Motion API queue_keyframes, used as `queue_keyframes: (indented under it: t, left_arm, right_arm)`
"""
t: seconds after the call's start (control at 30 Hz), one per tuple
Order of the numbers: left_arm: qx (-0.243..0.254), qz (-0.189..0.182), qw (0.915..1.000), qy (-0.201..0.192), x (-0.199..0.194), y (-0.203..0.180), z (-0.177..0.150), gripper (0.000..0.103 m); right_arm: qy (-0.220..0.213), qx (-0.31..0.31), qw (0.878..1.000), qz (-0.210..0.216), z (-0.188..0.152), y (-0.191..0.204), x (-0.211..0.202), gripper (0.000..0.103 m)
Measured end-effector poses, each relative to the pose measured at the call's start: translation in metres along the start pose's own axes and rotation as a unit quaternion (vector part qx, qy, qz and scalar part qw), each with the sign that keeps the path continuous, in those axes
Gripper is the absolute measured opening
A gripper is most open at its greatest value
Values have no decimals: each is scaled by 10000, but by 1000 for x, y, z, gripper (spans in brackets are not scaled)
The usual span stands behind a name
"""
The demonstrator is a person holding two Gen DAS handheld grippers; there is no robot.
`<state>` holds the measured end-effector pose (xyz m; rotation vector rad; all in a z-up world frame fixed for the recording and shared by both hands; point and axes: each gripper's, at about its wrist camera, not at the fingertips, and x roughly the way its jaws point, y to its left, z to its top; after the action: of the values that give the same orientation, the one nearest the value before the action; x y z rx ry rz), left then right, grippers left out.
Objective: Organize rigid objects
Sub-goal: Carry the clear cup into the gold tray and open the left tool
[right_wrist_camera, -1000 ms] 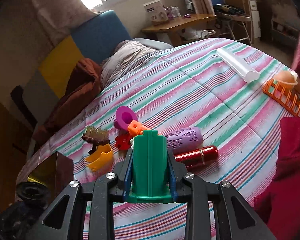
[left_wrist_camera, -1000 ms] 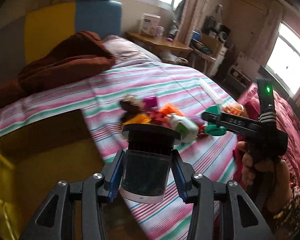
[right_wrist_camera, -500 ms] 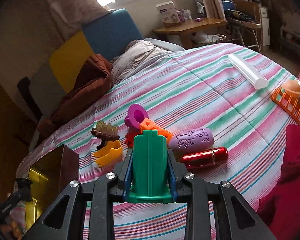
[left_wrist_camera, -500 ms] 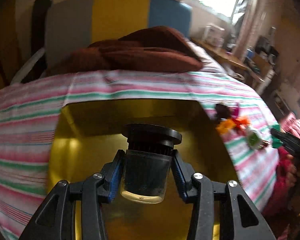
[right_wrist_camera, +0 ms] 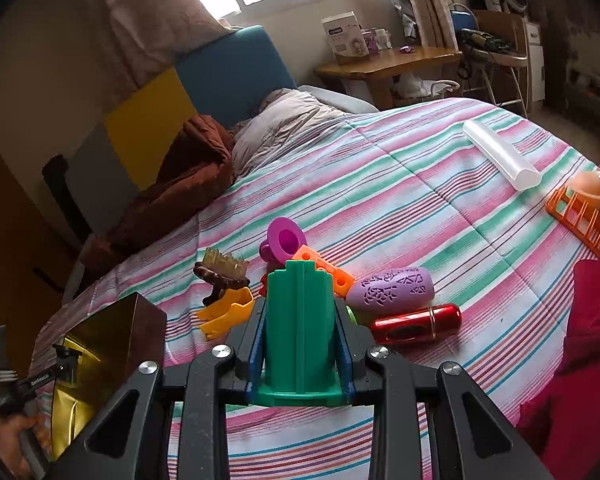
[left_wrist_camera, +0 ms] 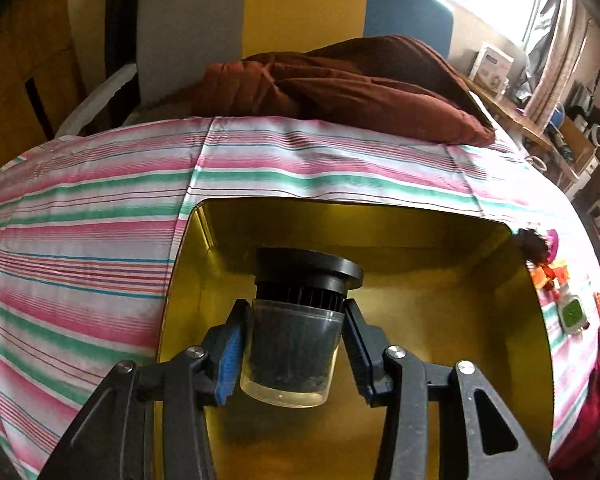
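Left gripper clamped on clear jar with black lid, over open gold box on striped bedspread. Right gripper closed on green plastic piece, right of box, before toy pile.

No legible text, brand, number or sign could be made out in either view. Print was borne by a white box on the wooden desk, at about one o'clock in the right wrist view, but it was too small and blurred to be read. The same box was seen in the left wrist view, equally unreadable.
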<state>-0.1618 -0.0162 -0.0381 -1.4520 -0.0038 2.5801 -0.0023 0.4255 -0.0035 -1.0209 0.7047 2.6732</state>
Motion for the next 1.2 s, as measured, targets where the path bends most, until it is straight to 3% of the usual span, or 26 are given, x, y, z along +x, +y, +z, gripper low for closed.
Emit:
queue_keyframes:
  t: [0.4,0.7,1.2]
  left_arm:
    - [-66,320,9994,59,17,13,5,46]
    - [-339,209,9992,85,11,22,2,47]
    - [-381,66,9978,-533,-43,20,-20,47]
  right_arm:
    - [-3,-76,10000,41,0,4,1,31]
    - [2,-91,10000,39,-1,4,1,31]
    - [5,-148,9999,44,-2,6,0,31]
